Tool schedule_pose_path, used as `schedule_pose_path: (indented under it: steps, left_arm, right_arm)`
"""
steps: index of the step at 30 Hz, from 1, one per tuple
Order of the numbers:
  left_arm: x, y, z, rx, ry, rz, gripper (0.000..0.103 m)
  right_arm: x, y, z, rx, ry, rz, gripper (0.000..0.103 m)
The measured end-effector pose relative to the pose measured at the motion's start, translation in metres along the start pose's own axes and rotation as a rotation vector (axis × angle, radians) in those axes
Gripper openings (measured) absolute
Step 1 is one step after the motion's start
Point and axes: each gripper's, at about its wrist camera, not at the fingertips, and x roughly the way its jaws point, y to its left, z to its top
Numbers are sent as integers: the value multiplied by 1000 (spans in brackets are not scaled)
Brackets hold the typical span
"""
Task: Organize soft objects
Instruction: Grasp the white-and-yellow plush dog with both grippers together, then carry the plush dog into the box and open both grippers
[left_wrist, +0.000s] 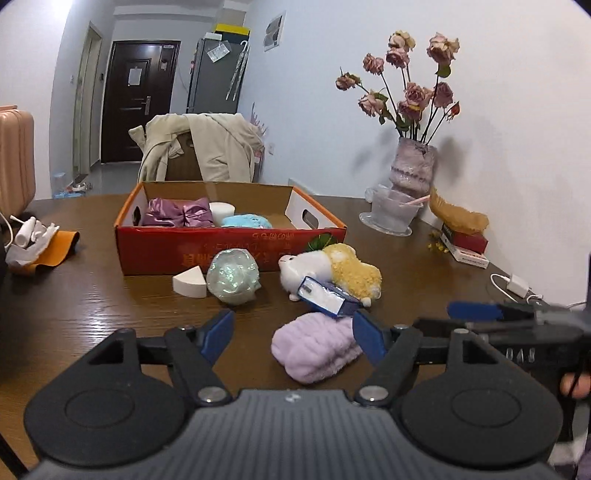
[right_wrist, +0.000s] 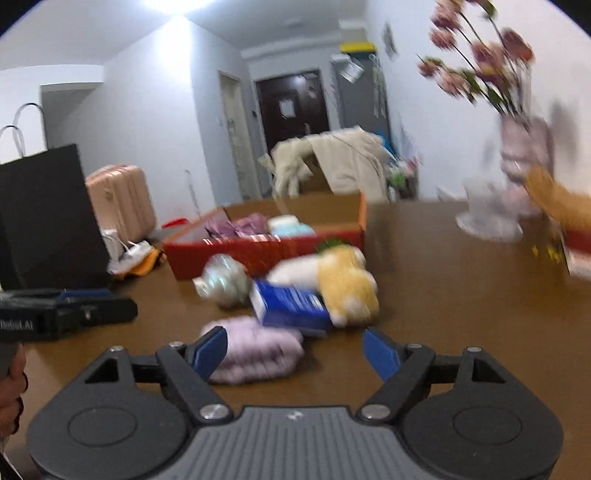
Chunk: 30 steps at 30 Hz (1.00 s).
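The left tool (left_wrist: 293, 338) stands with its blue fingers (left_wrist: 221, 334) spread wide and nothing gripped. The lilac plush roll (left_wrist: 314, 347) lies on the worktop (left_wrist: 92, 306) between the fingers, close to the right-hand one; the pads do not press on it. The right tool (right_wrist: 295, 352) is likewise wide open and empty. In its view the same roll lies at the left-hand finger (right_wrist: 208, 350), partly behind it; contact cannot be confirmed because the picture is blurred.

Behind the roll, a blue-and-white carton (left_wrist: 327, 293) leans against a white-and-yellow plush animal (left_wrist: 332, 271). To the left of these sit a pale green iridescent ball (left_wrist: 232, 277) and, touching it, a white wedge-shaped sponge (left_wrist: 190, 282).

The red cardboard box (left_wrist: 229, 251) stands open-topped at the middle of the worktop, directly behind the ball. Inside it are a purple satin bundle (left_wrist: 179, 214), a white cylinder (left_wrist: 221, 210) and a light blue soft item (left_wrist: 245, 221).

At the right of the worktop, near the wall, stands a vase of dried roses (left_wrist: 412, 168) with a clear glass bowl (left_wrist: 391, 214) in front of it. In the left wrist view the right tool's body shows at the right edge, with part of a hand (left_wrist: 574, 384) on its grip.
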Motion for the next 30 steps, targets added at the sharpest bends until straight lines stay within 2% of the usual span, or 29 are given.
schedule_pose_path:
  steps: [4, 5, 11, 14, 16, 17, 18, 20, 21, 22, 26, 30]
  left_arm:
    - [36, -4, 20, -24, 8, -13, 71]
    - [48, -6, 25, -25, 15, -12, 67]
    - [139, -8, 50, -12, 105, -38, 57]
    - [175, -4, 51, -3, 148, -48, 57]
    - [190, 3, 48, -15, 170, -47, 62]
    - [196, 7, 46, -29, 183, -61, 63]
    - [200, 11, 43, -45, 192, -90, 63]
    - [206, 15, 39, -64, 207, -123, 60]
    - [208, 15, 38, -67, 209, -134, 53]
    - [209, 15, 37, -68, 205, -147, 51]
    - [204, 9, 41, -60, 177, -147, 48]
    - [183, 2, 52, -50, 119, -167, 48]
  right_arm:
    - [6, -14, 2, 0, -29, -8, 78]
    - [10, -18, 2, 1, -30, -19, 78]
    - [67, -37, 27, -25, 10, -30, 72]
    - [100, -46, 37, -7, 45, -3, 70]
    - [118, -49, 42, 4, 58, 13, 70]
    - [126, -51, 42, 13, 63, 20, 68]
    - [134, -54, 42, 27, 71, 34, 59]
    - [142, -58, 41, 54, 76, 43, 53]
    - [145, -60, 39, 60, 81, 44, 52]
    - [146, -61, 38, 65, 80, 50, 50]
    - [143, -63, 37, 89, 67, 48, 46]
    - [120, -58, 45, 84, 10, 41, 45]
